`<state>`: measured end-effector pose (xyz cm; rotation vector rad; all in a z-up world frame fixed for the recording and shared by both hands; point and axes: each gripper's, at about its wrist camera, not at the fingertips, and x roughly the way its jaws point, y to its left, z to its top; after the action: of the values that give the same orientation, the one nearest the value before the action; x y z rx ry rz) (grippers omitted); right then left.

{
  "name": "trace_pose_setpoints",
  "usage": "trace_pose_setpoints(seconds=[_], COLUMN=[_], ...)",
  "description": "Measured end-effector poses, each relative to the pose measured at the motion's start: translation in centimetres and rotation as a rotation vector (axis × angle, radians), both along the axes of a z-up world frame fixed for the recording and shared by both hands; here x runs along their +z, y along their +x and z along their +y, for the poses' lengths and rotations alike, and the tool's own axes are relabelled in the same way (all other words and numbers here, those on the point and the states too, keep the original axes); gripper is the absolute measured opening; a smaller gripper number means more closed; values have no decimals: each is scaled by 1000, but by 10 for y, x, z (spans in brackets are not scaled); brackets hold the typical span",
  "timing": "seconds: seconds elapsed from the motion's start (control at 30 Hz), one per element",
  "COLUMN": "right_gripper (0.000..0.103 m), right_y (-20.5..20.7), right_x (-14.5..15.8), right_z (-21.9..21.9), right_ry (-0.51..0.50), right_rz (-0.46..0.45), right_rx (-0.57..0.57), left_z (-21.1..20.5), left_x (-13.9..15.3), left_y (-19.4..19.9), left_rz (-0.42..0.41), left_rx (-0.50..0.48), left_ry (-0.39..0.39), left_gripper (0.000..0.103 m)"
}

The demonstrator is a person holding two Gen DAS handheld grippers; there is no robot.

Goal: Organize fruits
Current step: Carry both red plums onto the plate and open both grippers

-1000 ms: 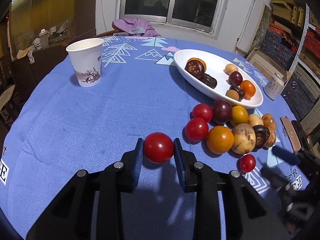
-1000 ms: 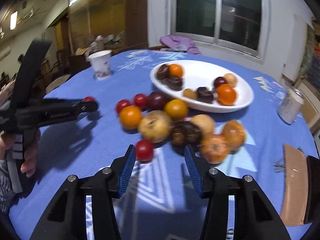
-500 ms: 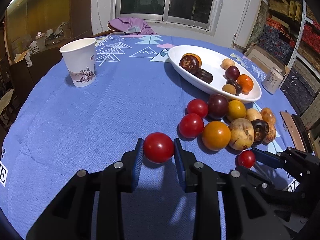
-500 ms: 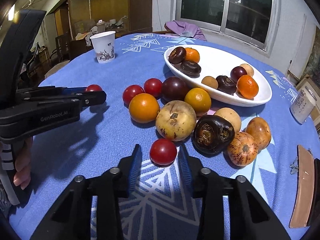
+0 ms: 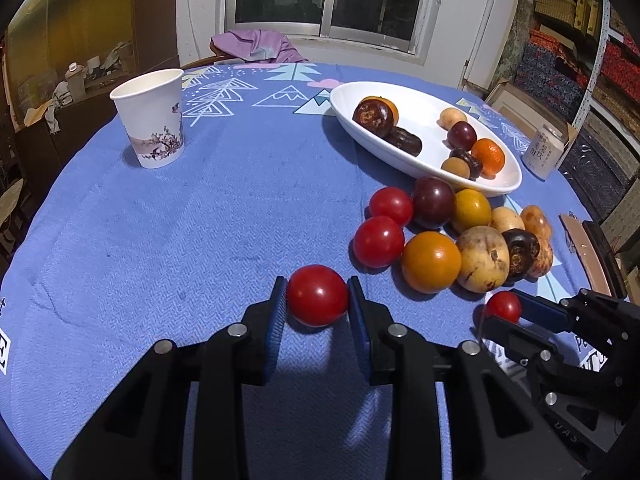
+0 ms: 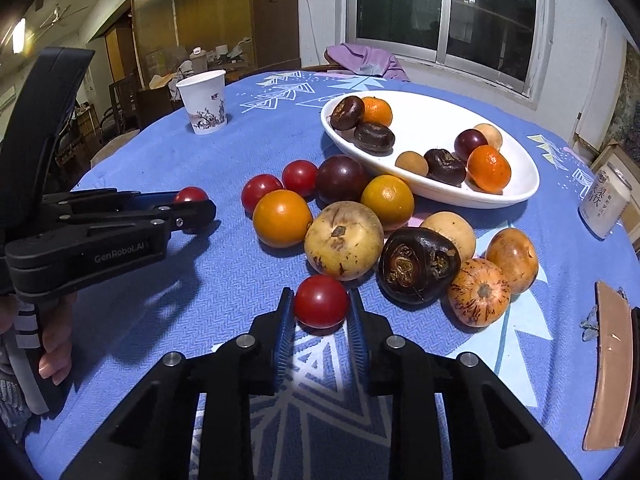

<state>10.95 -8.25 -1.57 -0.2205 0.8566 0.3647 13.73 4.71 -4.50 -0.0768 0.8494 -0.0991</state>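
Here, a round surface (image 5: pixel 200 220) under a blue cloth with tree prints carries everything. Toward its far right sits a long white oval dish (image 6: pixel 516 168) holding dark, orange and tan fruits. Just in front of the dish lies a loose cluster of fruit (image 6: pixel 344 240): red tomatoes, a dark plum-coloured one, two orange ones, a large tan one, a blackish wrinkled one, and mottled orange-brown ones, most touching their neighbours. A printed paper cup (image 5: pixel 150 118) stands upright, well apart at the far left; a pale can (image 6: pixel 606 206) stands beside the dish's right end. The left gripper (image 5: pixel 317 300) has its blue-padded fingers (image 5: pixel 277 316) pinching a red tomato (image 5: pixel 317 295) that rests on the cloth, apart from the cluster. The right gripper (image 6: pixel 321 306) has its fingers closed against a smaller red tomato (image 6: pixel 321 301), just in front of the large tan fruit.
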Motion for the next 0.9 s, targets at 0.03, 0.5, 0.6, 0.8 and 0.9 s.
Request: trace_pose_setpoints(seconds=[0.03,0.5,0.6,0.8,0.9], right_gripper=[28,28,28,28,28], right_y=[-2,1,19,62,90], right_x=[1,65,84,103,105], right_z=[0,-56,-72,-93,-101], right_ry=[-2,130,146,154,168], right_rz=[-7,-132,-152,-161,-144], right_rx=[1,-111,-151,-200,-229], left_z=[0,-5,-17,-47,-65], left_x=[1,26,41,64,68], left_y=[-1,-1,14,62,87], left_rz=[-4,-47,-60,-63,-55], left_rx=[1,-7,-31,-62,-84], left_ry=[-3,-36,-21,-13,-22], left_gripper=[30,30,30,30,30])
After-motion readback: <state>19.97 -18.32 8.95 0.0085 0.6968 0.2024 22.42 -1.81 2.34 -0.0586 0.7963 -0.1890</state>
